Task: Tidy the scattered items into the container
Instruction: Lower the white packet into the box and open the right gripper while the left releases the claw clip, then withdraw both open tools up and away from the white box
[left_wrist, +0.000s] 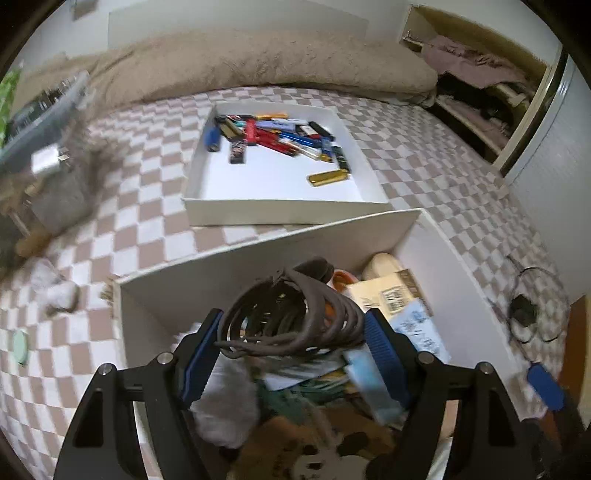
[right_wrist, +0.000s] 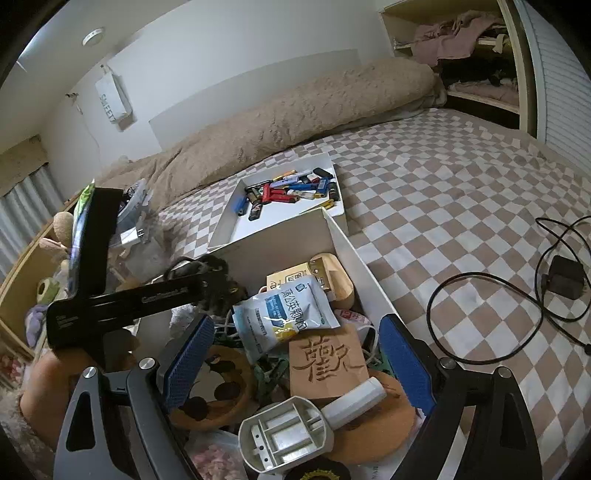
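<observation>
My left gripper (left_wrist: 293, 321) is shut on a coil of dark brown cable (left_wrist: 288, 317), which spans the gap from one blue pad to the other. The coil hangs over the open white box (left_wrist: 258, 254) on the checked bed cover. From the right wrist view the left gripper (right_wrist: 207, 291) reaches in from the left above the same box (right_wrist: 343, 236). My right gripper (right_wrist: 297, 328) stands open over the box's contents with nothing pressed between its fingers. Under it lie a blue and white packet (right_wrist: 284, 314) and a wooden plaque with a carved character (right_wrist: 325, 362).
A shallow white tray (left_wrist: 280, 210) with several lighters and small sticks lies beyond the box. A black charger with its thin cable (right_wrist: 563, 277) is loose on the cover to the right. A beige duvet (left_wrist: 240, 62) runs along the far side. Clutter and a plush toy sit at the left.
</observation>
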